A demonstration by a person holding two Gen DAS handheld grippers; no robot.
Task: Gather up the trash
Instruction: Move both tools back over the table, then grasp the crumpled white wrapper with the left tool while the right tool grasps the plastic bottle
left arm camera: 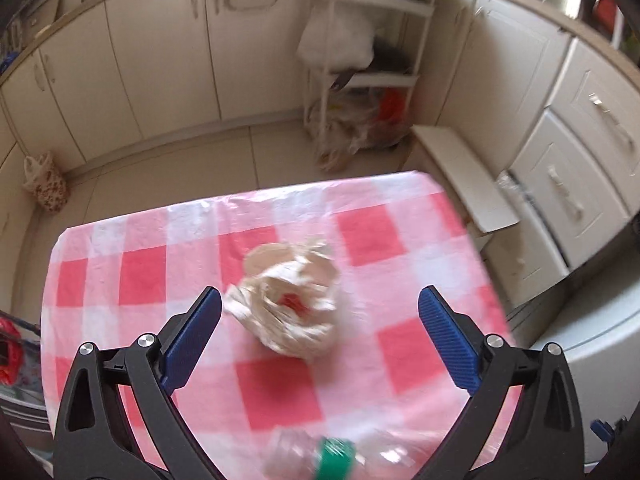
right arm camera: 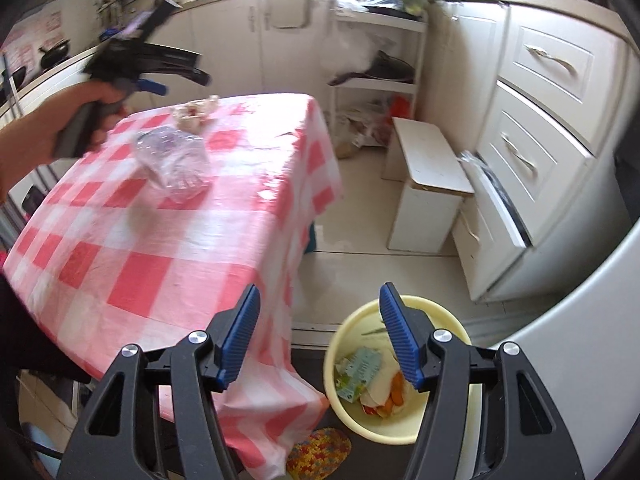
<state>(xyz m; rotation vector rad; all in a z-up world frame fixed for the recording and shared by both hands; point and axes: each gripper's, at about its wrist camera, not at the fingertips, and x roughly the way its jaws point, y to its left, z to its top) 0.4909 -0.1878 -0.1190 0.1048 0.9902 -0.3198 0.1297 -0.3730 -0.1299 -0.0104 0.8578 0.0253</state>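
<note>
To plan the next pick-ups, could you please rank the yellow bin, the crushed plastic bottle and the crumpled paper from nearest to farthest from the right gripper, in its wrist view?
1. Yellow bin: on the floor just below the right gripper.
2. Crushed plastic bottle: mid-table, to the left.
3. Crumpled paper: at the table's far edge.
</note>
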